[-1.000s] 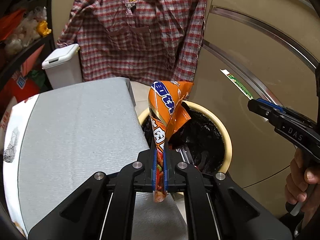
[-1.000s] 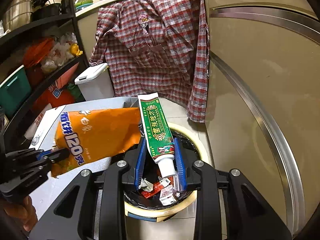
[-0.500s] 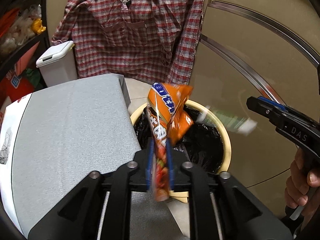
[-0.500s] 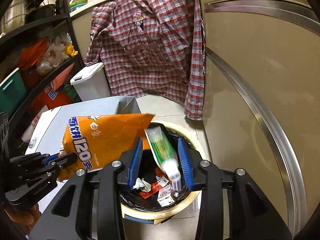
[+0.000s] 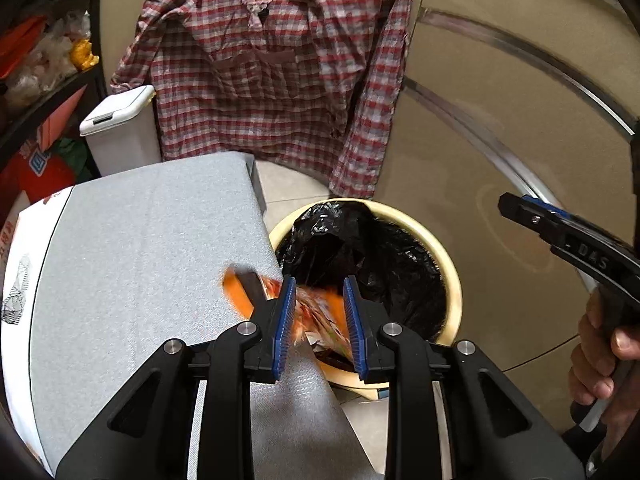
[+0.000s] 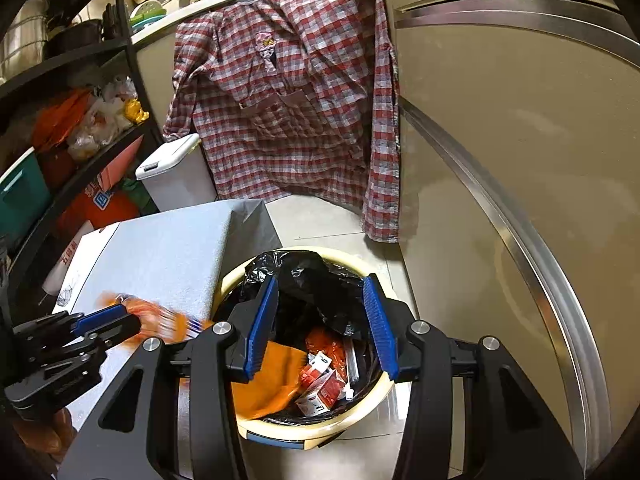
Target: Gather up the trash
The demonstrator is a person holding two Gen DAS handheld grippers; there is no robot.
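Item: orange snack bag (image 5: 316, 312) (blurred) loose between parted left tool (image 5: 319, 316) jaws over lined bin (image 6: 320, 436); right tool (image 6: 322, 324) spread, empty, above it.

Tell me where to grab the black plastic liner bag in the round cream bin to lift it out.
Grip the crumpled flap of the black plastic liner bag where it bunches up above the far rim of the round cream bin. Come from above, jaws across the fold. Elsewhere the liner seems to hug the wall, so that raised bunch probably gives the most to pinch.
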